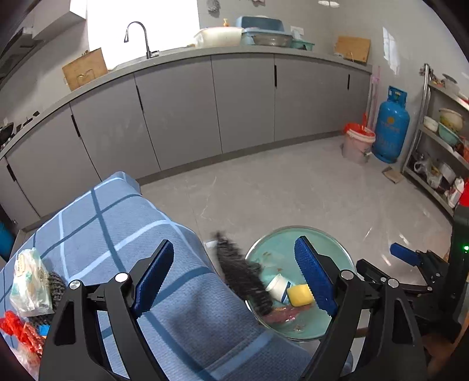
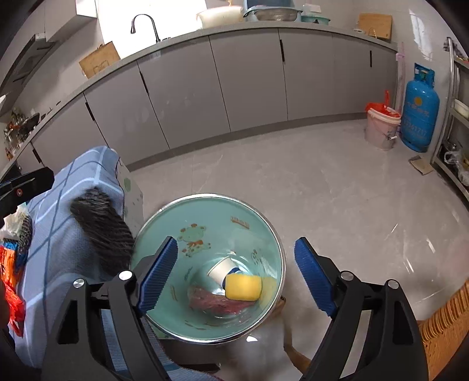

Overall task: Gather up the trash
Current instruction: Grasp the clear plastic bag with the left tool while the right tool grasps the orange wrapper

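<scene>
One teal basin holds one paper cup, one yellow sponge and perhaps one reddish wrapper. Both grippers' jaws stand released, empty, left gripper and right gripper. Beside it a checked blue cloth covers the worktop, with grey floor and cabinets beyond.

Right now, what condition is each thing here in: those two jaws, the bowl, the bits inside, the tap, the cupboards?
Left gripper: jaws open, nothing between them.
Right gripper: jaws open, empty, above the bowl.
Green bowl: upright, holding trash.
Paper cup: tipped on its side in the bowl.
Yellow sponge: lying against the cup.
Dark furry thing: blurred beside the bowl.
Tap: no water visible.
Cupboard doors: closed.
</scene>
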